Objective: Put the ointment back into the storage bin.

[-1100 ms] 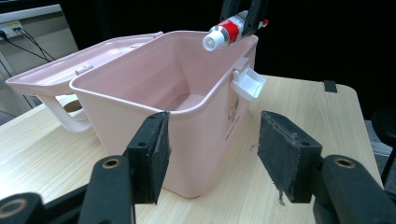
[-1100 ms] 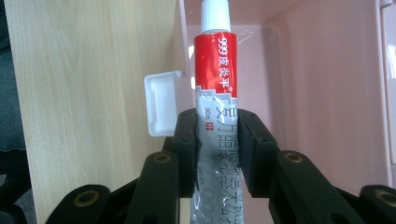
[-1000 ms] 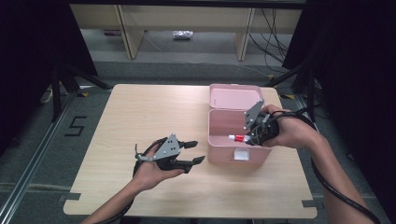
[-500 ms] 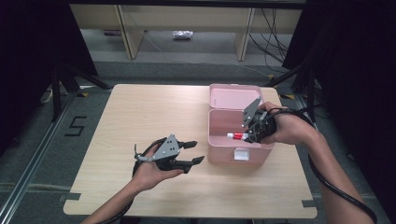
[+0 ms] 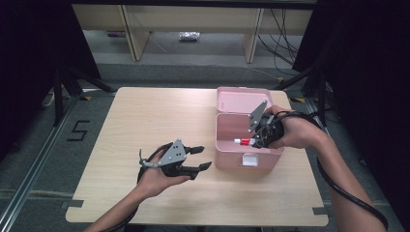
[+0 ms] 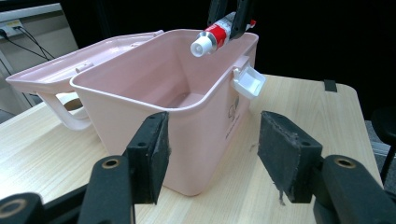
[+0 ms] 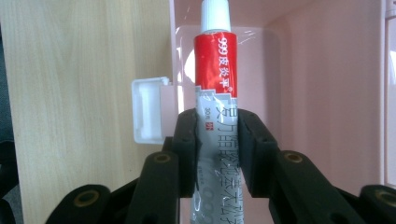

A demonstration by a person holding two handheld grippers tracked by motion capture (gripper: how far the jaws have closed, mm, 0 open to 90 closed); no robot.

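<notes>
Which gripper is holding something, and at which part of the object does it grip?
The right gripper holds a red-and-silver tube by its silver lower body, cap end pointing away, over the open pink box. The left gripper is open and holds nothing.

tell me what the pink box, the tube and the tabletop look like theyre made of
Pink box: most likely moulded plastic, smooth with a soft sheen, rounded rim and a white snap latch.
Tube: probably laminated plastic or foil; glossy red and silver printed skin, creased where the right gripper pinches it, with a white plastic cap.
Tabletop: pale wood-grain surface, matte, perhaps laminate rather than solid wood.
</notes>
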